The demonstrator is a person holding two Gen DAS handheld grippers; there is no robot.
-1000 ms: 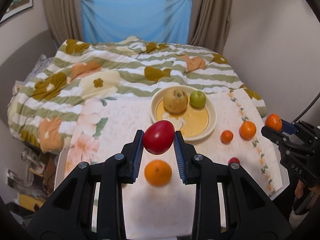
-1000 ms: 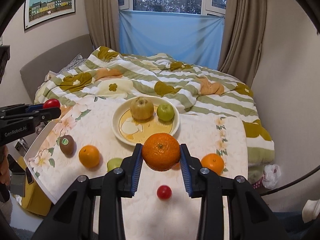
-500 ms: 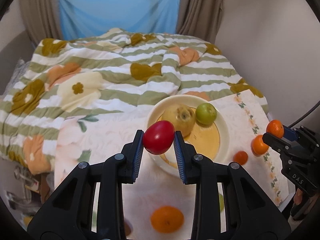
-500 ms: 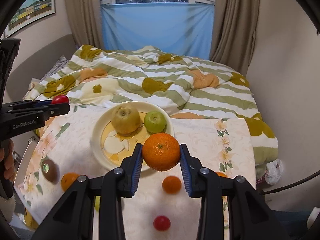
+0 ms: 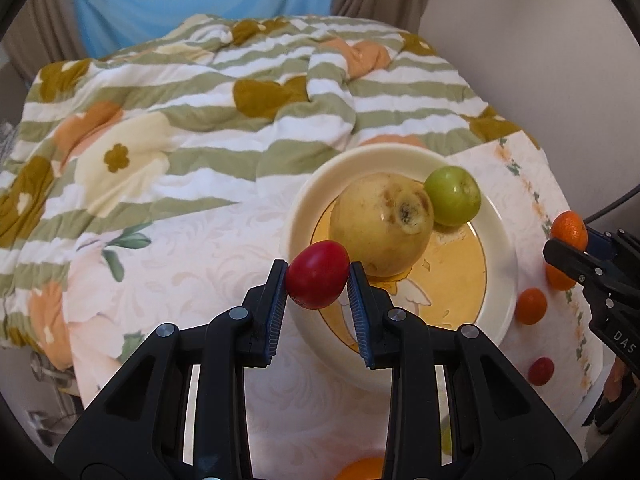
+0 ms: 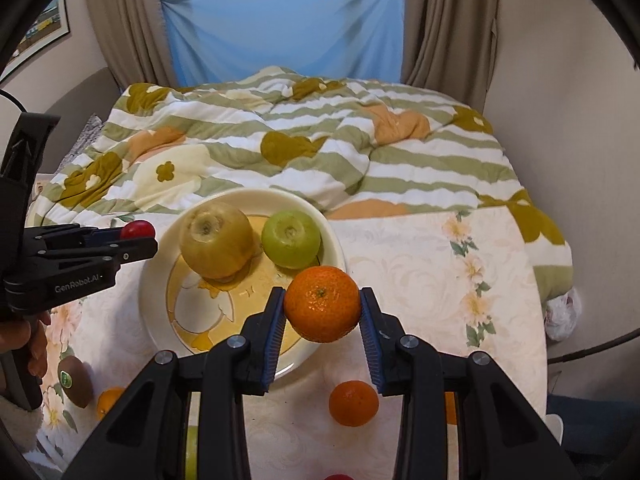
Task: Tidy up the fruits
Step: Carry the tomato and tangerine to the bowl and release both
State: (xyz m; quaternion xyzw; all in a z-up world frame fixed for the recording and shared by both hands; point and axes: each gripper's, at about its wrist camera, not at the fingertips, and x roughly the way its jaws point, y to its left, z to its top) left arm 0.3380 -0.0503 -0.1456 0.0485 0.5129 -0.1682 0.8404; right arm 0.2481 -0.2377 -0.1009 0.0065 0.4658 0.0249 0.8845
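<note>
My left gripper point(image 5: 317, 280) is shut on a red plum-like fruit point(image 5: 318, 274), held above the near-left rim of the cream plate point(image 5: 505, 264). The plate holds a large yellow pear point(image 5: 380, 220) and a green apple point(image 5: 454, 194). My right gripper point(image 6: 322, 312) is shut on an orange mandarin point(image 6: 322, 308) above the plate's point(image 6: 152, 304) near-right rim. It also shows at the right in the left wrist view point(image 5: 568, 236). The left gripper with its red fruit point(image 6: 138, 230) shows at the left in the right wrist view.
Loose fruit lies on the floral cloth: a small mandarin point(image 6: 354, 402), a kiwi point(image 6: 74, 380), an orange point(image 6: 110, 400), small oranges point(image 5: 530, 306) and a small red fruit point(image 5: 541, 371). A striped quilt point(image 6: 320, 144) covers the bed behind; a wall stands to the right.
Both grippers have moved forward toward the plate with their fruit held. The plate now looks larger and closer in both views.
</note>
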